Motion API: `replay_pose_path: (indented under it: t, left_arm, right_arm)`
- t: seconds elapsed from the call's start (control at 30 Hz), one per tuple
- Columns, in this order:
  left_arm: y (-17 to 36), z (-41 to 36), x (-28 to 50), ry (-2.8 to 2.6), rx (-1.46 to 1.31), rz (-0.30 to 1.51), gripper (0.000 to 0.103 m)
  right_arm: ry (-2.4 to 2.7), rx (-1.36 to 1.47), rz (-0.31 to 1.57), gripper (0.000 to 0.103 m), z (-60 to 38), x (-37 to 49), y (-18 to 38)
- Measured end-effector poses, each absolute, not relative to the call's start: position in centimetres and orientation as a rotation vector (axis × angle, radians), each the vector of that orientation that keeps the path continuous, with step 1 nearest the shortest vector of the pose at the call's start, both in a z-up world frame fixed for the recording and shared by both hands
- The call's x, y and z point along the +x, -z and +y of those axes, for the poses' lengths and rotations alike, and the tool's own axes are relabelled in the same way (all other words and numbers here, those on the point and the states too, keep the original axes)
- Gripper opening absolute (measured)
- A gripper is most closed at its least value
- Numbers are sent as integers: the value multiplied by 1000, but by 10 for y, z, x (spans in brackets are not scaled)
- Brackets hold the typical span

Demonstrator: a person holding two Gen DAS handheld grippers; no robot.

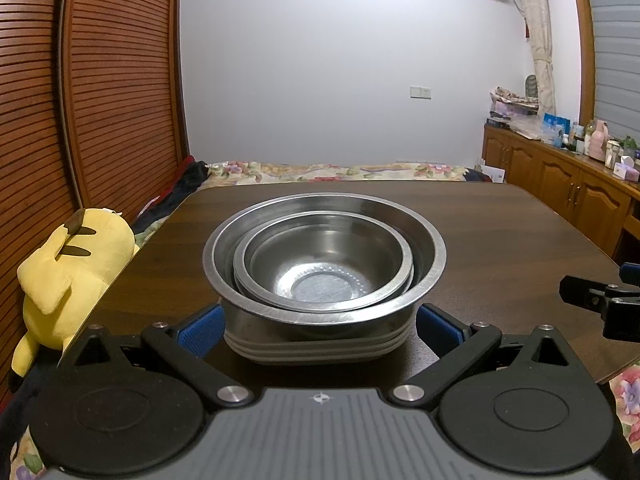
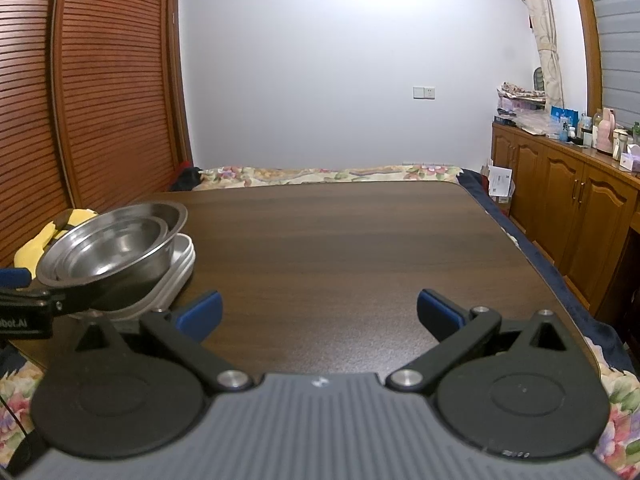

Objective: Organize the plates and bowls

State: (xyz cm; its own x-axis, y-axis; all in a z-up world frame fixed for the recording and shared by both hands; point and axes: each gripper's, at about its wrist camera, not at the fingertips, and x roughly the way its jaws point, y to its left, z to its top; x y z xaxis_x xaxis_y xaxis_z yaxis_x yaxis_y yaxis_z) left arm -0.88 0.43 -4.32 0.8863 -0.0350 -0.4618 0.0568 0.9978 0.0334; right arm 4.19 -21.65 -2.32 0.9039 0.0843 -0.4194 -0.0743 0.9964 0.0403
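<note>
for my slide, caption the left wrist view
Open left gripper facing nested steel bowls stacked on white plates.

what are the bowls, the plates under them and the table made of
Bowls: apparently stainless steel, brushed silver with soft reflections and a stamped ring pattern in the base. Plates: matte off-white, rounded edges; plastic, melamine or ceramic, cannot tell which. Table: dark wood grain, slight sheen, possibly veneer or laminate.

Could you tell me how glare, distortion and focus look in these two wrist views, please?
Left wrist view: soft glare inside the inner steel bowl, sharp focus, louvred door bowed by fisheye. Right wrist view: the bowl stack stretches near the left edge, slightly soft; table evenly lit, no harsh shadows.
</note>
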Motion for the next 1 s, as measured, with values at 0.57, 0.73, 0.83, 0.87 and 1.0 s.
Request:
replay_pose_path:
  t: [0.57,0.73,0.83,0.87,1.0]
  left_arm:
    - [44,6,-7,46,45,479,103]
    - [44,6,-7,47,45,480,103]
    - [44,7,-7,47,45,479,103]
    - [44,6,-7,48,45,479,103]
    - [44,6,-7,47,45,479,103]
  right_arm:
    - [-79,28,435,103,-219,42,24]
    - [-79,30,436,103,-219,42,24]
    - [-79,30,435,103,-220,42,23]
    - [-80,31,435,103,-220,42,23]
    - [-79,32,436,103,-220,42,23]
